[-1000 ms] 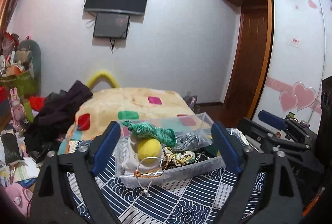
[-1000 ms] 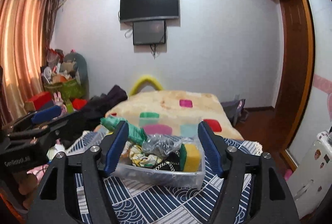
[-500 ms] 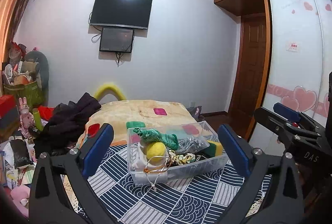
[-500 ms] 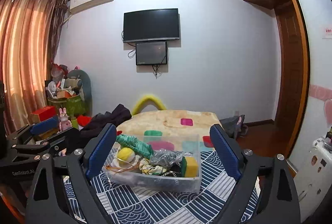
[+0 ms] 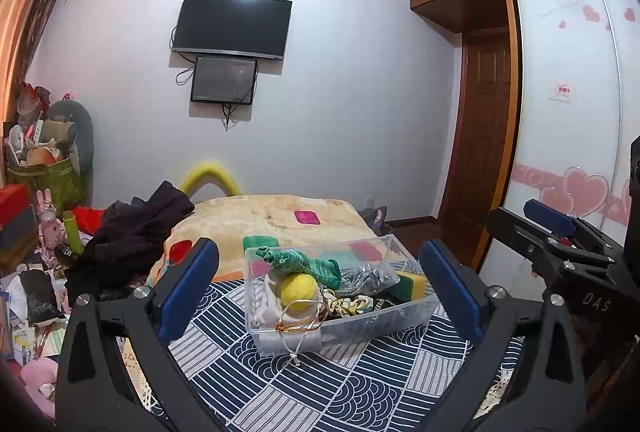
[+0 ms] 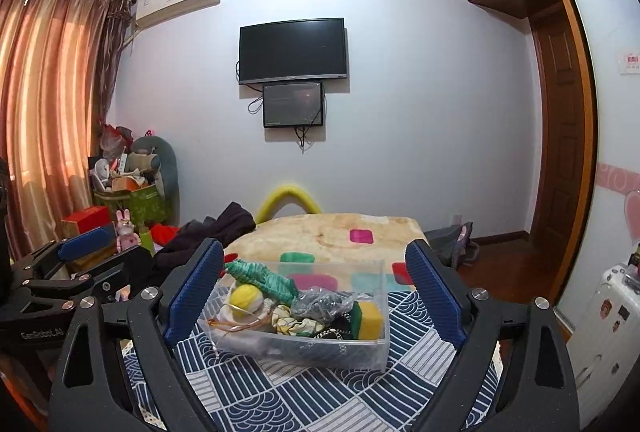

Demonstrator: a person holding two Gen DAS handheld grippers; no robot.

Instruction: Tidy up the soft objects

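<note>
A clear plastic bin (image 5: 416, 316) (image 6: 368, 348) stands on a blue and white patterned cloth (image 5: 320, 384) (image 6: 296, 392). It holds a green knitted piece (image 5: 300, 262) (image 6: 260, 278), a yellow ball (image 5: 299, 291) (image 6: 245, 297), a yellow-green sponge (image 5: 412, 282) (image 6: 370, 320), a grey bagged item (image 5: 364, 278) (image 6: 320, 302) and a patterned scrunchie (image 5: 348, 302) (image 6: 290, 324). My left gripper (image 5: 318, 288) is open and empty, held back from the bin. My right gripper (image 6: 314, 296) is open and empty, also back from it.
A bed with a beige blanket (image 5: 272, 220) (image 6: 340, 232) lies behind the bin, dark clothes (image 5: 136, 232) on its left. Clutter and boxes (image 5: 36, 192) fill the left side. A wardrobe (image 5: 568, 136) and a door (image 5: 480, 136) stand at the right.
Both grippers have pulled back and up from the bin, so it looks smaller and farther. Both stay open and empty.
</note>
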